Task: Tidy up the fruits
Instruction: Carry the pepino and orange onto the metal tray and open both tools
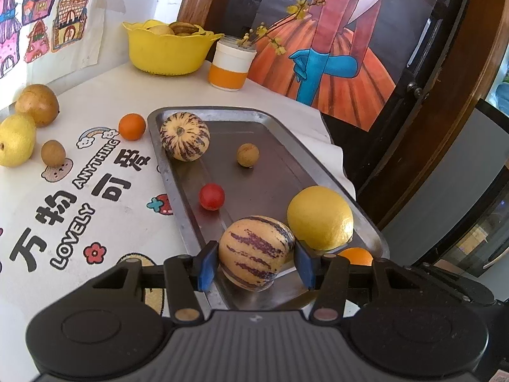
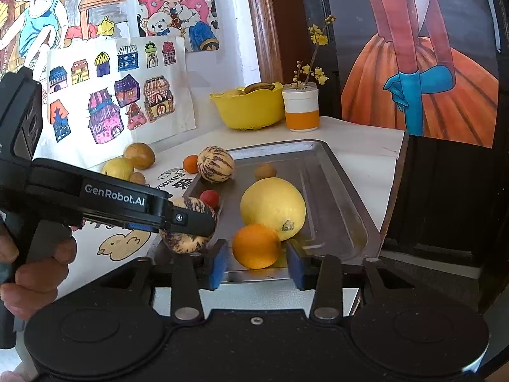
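Steel tray on printed tablecloth beside drawings.

Both units: black plastic body, ribbed grey centre panel, two round side discs, blue pads on black fingers. Left hand-held gripper carries white "GenRobot.AI" lettering and one small screw beside it; bare hand on its grip
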Action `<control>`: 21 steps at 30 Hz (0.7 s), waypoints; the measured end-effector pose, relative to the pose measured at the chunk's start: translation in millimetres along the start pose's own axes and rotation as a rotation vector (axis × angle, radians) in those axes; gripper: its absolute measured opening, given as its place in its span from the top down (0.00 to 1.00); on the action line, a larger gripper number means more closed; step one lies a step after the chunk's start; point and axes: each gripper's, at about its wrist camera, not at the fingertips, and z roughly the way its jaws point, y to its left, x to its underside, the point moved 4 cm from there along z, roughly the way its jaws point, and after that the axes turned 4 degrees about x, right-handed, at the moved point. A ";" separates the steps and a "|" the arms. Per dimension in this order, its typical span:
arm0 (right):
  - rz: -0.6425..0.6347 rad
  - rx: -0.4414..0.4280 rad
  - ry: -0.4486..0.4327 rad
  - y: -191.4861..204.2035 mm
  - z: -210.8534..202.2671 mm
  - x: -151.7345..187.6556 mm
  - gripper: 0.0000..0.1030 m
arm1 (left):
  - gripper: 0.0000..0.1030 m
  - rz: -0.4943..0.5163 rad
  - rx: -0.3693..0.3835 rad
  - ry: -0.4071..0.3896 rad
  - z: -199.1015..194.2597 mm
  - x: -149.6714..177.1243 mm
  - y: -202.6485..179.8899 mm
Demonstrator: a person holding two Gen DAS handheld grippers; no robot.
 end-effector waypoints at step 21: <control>-0.053 0.056 -0.070 32.5 -57.2 -20.2 0.01 | 0.01 -0.062 -0.089 -0.210 -71.9 -5.0 26.7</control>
